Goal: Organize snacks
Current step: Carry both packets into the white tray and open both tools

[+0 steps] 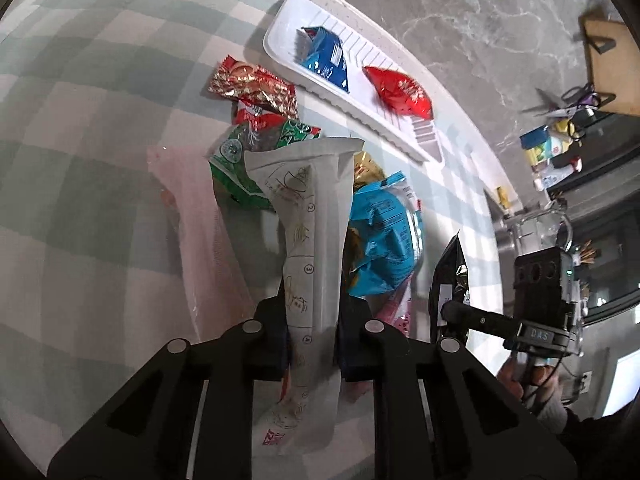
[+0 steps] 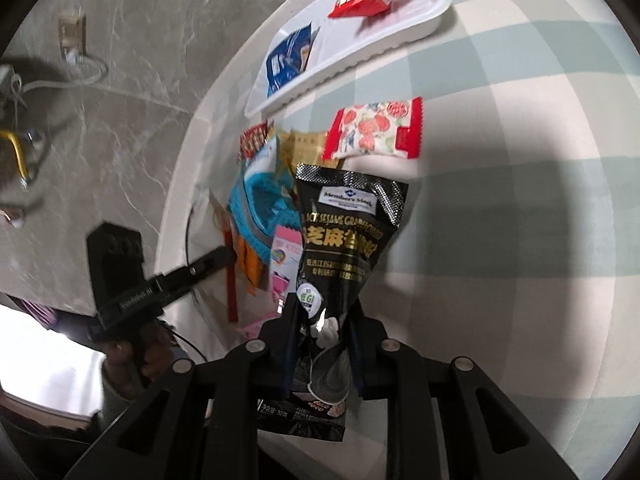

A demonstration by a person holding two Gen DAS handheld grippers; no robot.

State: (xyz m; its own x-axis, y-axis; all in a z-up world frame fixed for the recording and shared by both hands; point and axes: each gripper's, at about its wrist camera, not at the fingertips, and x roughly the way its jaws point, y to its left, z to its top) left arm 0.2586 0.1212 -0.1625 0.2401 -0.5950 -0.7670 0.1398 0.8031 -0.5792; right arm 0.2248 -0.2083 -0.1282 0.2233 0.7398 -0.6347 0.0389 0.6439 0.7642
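While both tongs are loaded, notes follow.
Left tongs (image 1: 310,320): clenched on the white sachet (image 1: 312,216), pads pressing its lower half; the top stands free toward 12 o'clock, clear of the pile.
Right tongs (image 2: 320,332): clenched on the black sesame pouch (image 2: 344,236), grip near its bottom seal; the pouch stands toward 12 o'clock.
Handling, sachet: judged light and limp, paper-like film creasing at the pinch; likely to flop if swung. A mid-length hold looks sound.
Handling, pouch: glossy foil, probably slippery, light, contents soft or powdery; a flat seal edge is the safer hold than the puffed belly.
White tray (image 1: 280,46): at 12 to 1 o'clock of the left view, holding a blue packet (image 1: 326,58) and a red packet (image 1: 400,92), apart from each other, with bare ribbed floor around them.
Loose pile: green packet (image 1: 236,160), gold-red wrapper (image 1: 252,88), light blue bag (image 1: 384,236), overlapping, just beside the tray.
Strawberry-print packet (image 2: 372,128): alone on the cloth, near the tray.
Counter (image 2: 520,240): round, under a pale checked cloth, soft, may ruck.
Room: grey marbled floor (image 1: 460,12); clutter at 3 o'clock.
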